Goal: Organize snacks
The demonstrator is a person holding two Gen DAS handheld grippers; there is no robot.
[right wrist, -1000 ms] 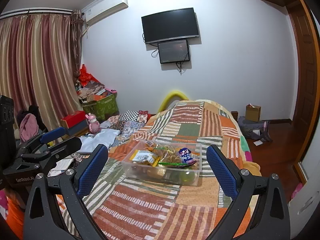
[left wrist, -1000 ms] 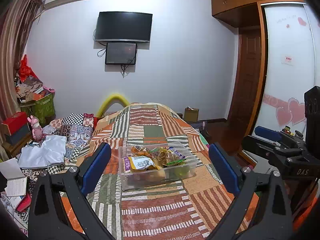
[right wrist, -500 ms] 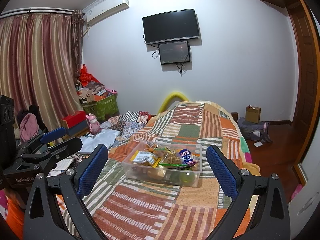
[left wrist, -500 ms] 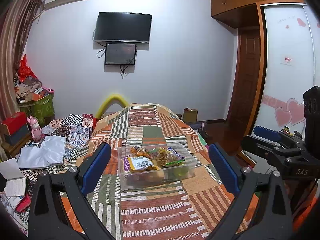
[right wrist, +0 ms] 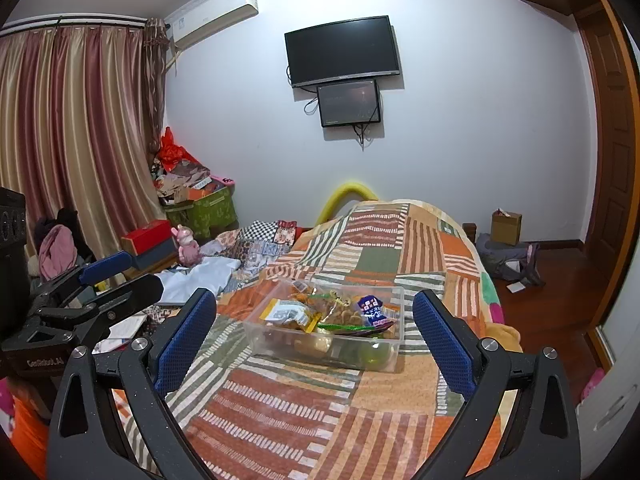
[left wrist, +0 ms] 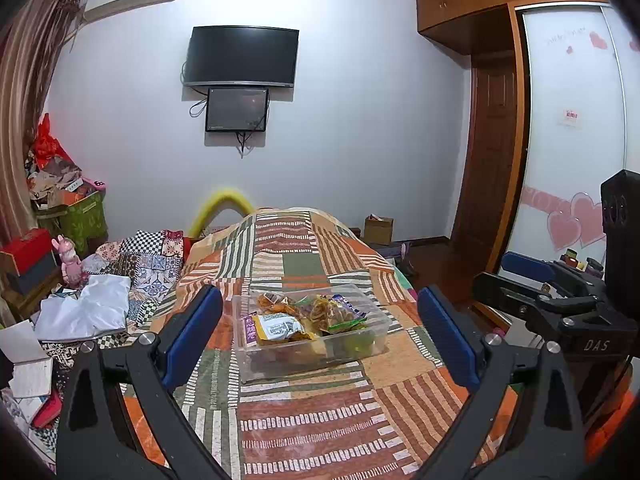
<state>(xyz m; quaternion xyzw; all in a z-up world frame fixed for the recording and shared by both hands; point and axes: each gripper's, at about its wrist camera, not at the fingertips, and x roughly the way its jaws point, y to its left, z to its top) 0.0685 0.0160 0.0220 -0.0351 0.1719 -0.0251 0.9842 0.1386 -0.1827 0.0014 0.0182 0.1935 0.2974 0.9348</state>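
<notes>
A clear plastic box (left wrist: 376, 338) stands on the patchwork bed cover, filled with several snack packets (left wrist: 280, 328). It also shows in the right wrist view (right wrist: 280, 344), with a blue packet (right wrist: 372, 308) on top. My left gripper (left wrist: 320, 336) is open and empty, held back from the box, jaws wide apart. My right gripper (right wrist: 316, 336) is open and empty too, at about the same distance. Each gripper shows at the edge of the other's view.
The bed cover (left wrist: 304, 264) stretches ahead to a yellow arch (left wrist: 224, 200). Clothes and boxes (left wrist: 92, 304) pile up on the left. A wardrobe (left wrist: 568, 152) and wooden floor (right wrist: 560, 280) lie to the right.
Both views have drifted very slightly; the box sits almost where it was. Both grippers have stayed open.
</notes>
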